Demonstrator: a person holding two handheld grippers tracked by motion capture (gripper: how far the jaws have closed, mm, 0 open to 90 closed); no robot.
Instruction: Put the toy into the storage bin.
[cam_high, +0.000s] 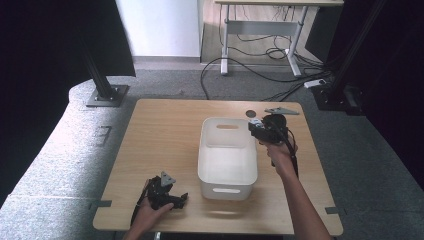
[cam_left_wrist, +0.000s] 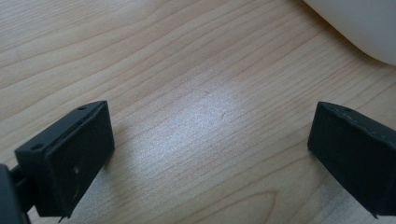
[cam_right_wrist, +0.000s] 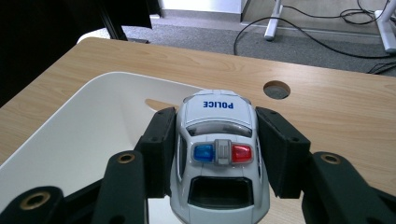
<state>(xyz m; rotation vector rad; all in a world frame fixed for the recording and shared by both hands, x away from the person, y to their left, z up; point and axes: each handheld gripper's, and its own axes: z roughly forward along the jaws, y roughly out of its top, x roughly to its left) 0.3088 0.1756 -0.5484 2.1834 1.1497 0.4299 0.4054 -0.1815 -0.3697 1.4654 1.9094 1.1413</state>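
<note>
A: Two grippers — status?
B: Right gripper (cam_right_wrist: 217, 154) clamps toy police car (cam_right_wrist: 218, 154) above bin (cam_high: 227, 157) rim; car's front cut off. Left gripper (cam_left_wrist: 205, 154) released, resting on table (cam_left_wrist: 187, 70).

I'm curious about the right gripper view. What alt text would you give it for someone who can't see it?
Black tongs clamp a white toy police car by its sides, its red and blue roof lights facing the camera. Below and to the left is an open white plastic bin on a wooden table, with grey carpet and cables beyond.
</note>
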